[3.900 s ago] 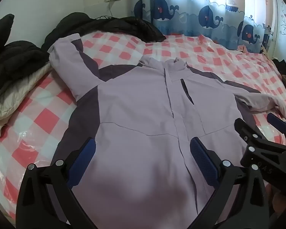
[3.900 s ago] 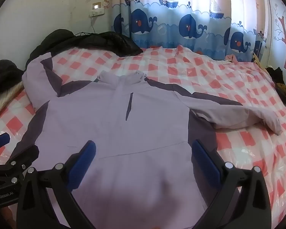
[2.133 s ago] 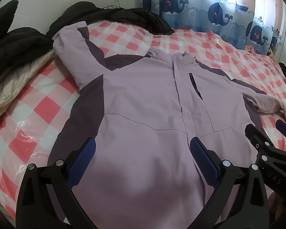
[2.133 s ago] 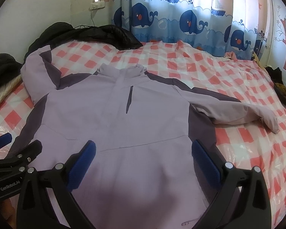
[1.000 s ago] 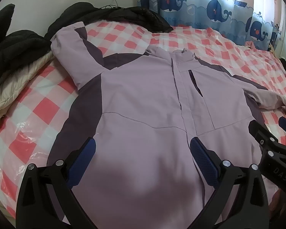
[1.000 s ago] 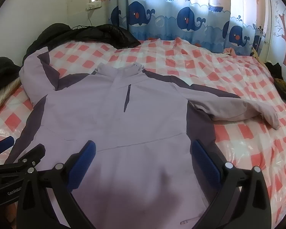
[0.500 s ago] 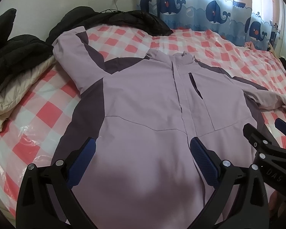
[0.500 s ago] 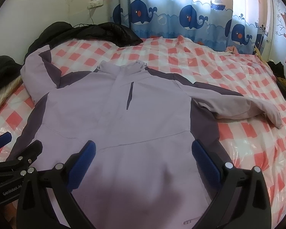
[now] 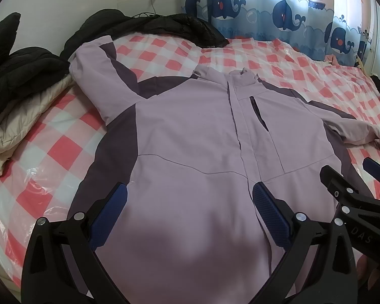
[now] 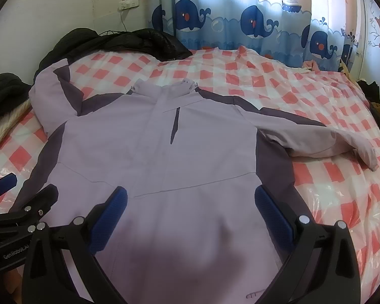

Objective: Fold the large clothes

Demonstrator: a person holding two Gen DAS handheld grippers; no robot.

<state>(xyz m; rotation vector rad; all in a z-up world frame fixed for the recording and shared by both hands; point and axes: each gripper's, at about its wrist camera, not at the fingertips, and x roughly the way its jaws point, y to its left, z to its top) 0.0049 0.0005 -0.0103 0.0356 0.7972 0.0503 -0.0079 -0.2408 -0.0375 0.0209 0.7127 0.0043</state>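
The lilac jacket (image 9: pixel 190 136) lies face up and spread flat on the bed (image 9: pixel 291 68), collar toward the whale curtain (image 10: pixel 253 22), zip closed. Over the last few seconds almost nothing about it has changed: both cameras have only drifted a little over the hem, and the fabric keeps the same outline. That suggests folding proper has not begun; this reads as the survey before the first grasp.

The left hand-held gripper (image 9: pixel 190 202) hovers above the lower front with its blue pads wide apart and nothing between them. The right hand-held gripper (image 10: pixel 190 202) hangs the same way (jaws spread, empty) over the hem's right half.

The left sleeve (image 9: pixel 96 76) angles up toward the dark coats (image 9: pixel 25 68) heaped at the bed's edge; the right sleeve (image 10: pixel 316 136) stretches out across the checked plastic cover (image 10: pixel 329 182), cuff bent downward. A likely first move is bringing a sleeve across the chest.

No container shows in either view; the jacket simply rests on the bed cover.
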